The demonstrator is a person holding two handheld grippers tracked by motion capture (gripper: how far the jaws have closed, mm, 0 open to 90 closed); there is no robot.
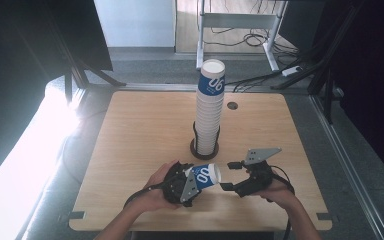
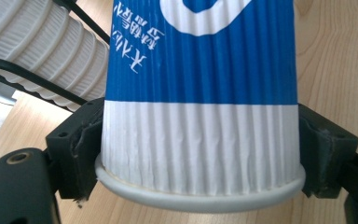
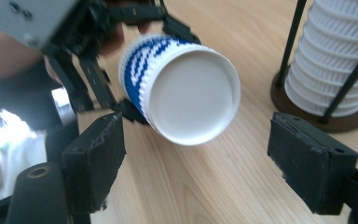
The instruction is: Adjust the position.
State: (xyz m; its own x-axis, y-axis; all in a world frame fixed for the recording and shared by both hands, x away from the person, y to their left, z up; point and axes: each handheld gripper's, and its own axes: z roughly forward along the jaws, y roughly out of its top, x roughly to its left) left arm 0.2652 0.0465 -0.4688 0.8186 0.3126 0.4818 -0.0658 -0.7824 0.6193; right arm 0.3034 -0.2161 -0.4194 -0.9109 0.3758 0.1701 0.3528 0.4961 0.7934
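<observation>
Nearest the person, two hands come in over the near edge of the bench (image 1: 130,130), each carrying one set of tongs. The left tongs (image 1: 192,182) are clamped on a single blue-and-white ribbed paper cup (image 1: 206,176), their two black pads pressing opposite sides of the white band near its rim, as the left gripper view shows close up (image 2: 200,144). The cup lies on its side above the wood, its closed white bottom turned toward the right tongs (image 1: 229,175) (the right gripper view looks straight at that round bottom (image 3: 191,95)). The right tongs stand apart with nothing between their pads, just beside the cup but not touching it. Farther back, near the middle of the bench, stands one black wire cup holder (image 1: 204,147) on a round dark base, holding one tall stack of cups (image 1: 210,110); the ribbed white cups are too many and too close to count, and the topmost bears the same blue print. Beyond it, one small round hole (image 1: 232,105) sits in the bench top.
</observation>
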